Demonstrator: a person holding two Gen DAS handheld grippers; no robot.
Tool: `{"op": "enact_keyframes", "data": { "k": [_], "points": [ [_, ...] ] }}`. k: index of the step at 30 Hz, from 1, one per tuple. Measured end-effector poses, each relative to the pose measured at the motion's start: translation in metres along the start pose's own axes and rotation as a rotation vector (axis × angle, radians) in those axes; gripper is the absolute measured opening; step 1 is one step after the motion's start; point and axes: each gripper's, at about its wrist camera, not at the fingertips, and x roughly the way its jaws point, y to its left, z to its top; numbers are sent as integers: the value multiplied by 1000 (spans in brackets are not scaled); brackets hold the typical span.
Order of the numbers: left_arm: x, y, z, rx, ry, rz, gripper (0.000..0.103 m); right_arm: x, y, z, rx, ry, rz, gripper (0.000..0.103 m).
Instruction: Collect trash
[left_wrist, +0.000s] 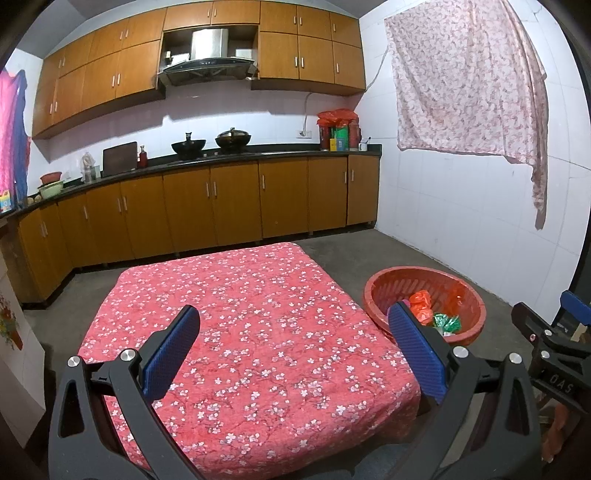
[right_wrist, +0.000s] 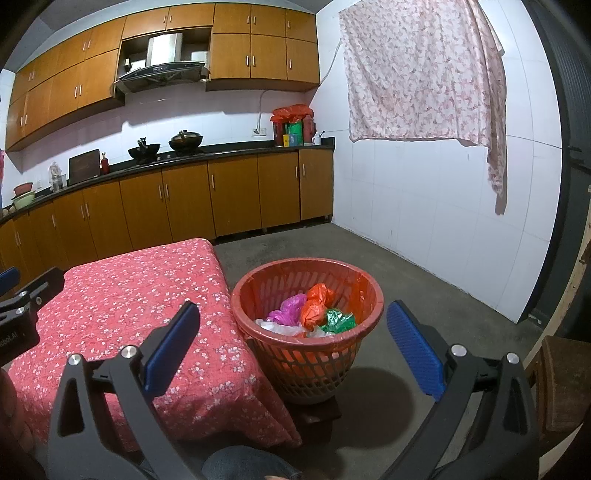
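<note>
- Trash (right_wrist: 314, 312): crumpled bags, orange, pink, green and clear, piled inside the basket (right_wrist: 258, 291), mostly toward its near side.
- Basket standing on the floor (right_wrist: 424, 266) just beside the right edge of the table (left_wrist: 240, 314), on a dark low base; lined with a red bag.
- Table covered by a red flowered cloth; no loose trash seen anywhere on the surface in either view.
- Left gripper (left_wrist: 295, 354): held above the near edge of the table, jaws wide apart, nothing between them.
- Right gripper (right_wrist: 293, 352): held near the basket on its near side, jaws wide apart, gripping nothing; basket framed between the fingers but not touched.
- Step, judged from the layout: collecting looks finished or nearly so, with all visible pieces already in the basket.
- Next move, as a guess: scan the surface and floor for strays; if any turn up, close on one lightly, since thin bags crush and slip, then release over the basket's mouth.
- Beyond: cabinets (left_wrist: 221, 206) and counter along the far wall, cloth (left_wrist: 465, 77) hanging on the right wall.
</note>
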Motion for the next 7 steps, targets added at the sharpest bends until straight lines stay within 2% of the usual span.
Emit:
{"op": "enact_keyframes", "data": {
  "k": [7],
  "points": [
    [1,2,0,-10,9,-3,101,0,0,0,2,1,0,99]
  ]
}}
